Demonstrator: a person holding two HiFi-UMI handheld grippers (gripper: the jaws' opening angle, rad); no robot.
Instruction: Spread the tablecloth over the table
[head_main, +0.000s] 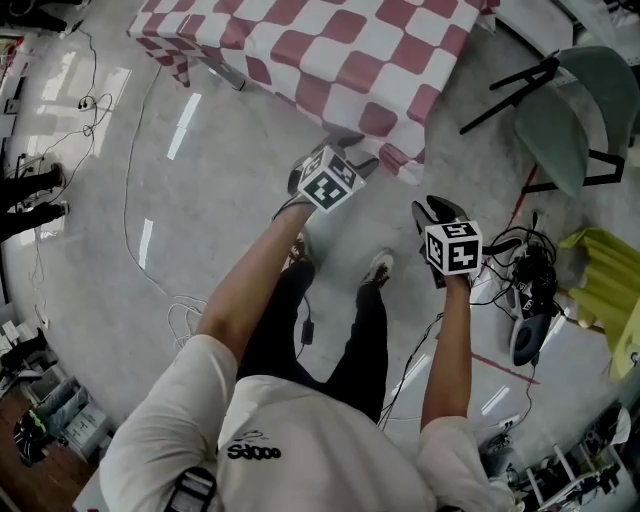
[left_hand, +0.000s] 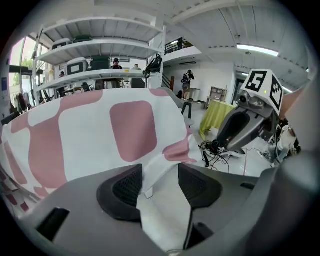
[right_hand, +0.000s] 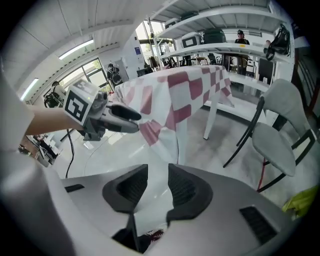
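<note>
1. Head view, top middle: red-and-white checked tablecloth (head_main: 330, 50) lying spread out, one corner hanging down toward the grey floor (head_main: 200, 230).
2. Just under that corner, middle of the frame: left gripper (head_main: 345, 155), with a cube of black-and-white squares on top.
3. A bit lower and to the right: right gripper (head_main: 432, 212), with the same kind of cube, near the hanging corner.
4. Left gripper view: jaws standing apart, with a white strip of the cloth's edge running down between them. Strip right by the left pad, clear of the right pad, not squeezed.
5. Right gripper view: jaws apart too, with only a narrow gap. Something white in the gap, hard to tell whether cloth or floor. Cloth draped over the table (right_hand: 212, 117) in the middle of the frame, one white leg showing, the corner hanging just above the jaws.
6. Writing: small dark print on the back of the white shirt (head_main: 290, 440), bottom of the head view, too blurry to read for sure. Only square patterns on the cubes.
7. Head view, upper right: grey chair (head_main: 570, 120). Lower down: a tangle of black cables (head_main: 530, 270) beside something yellow (head_main: 605, 290).
</note>
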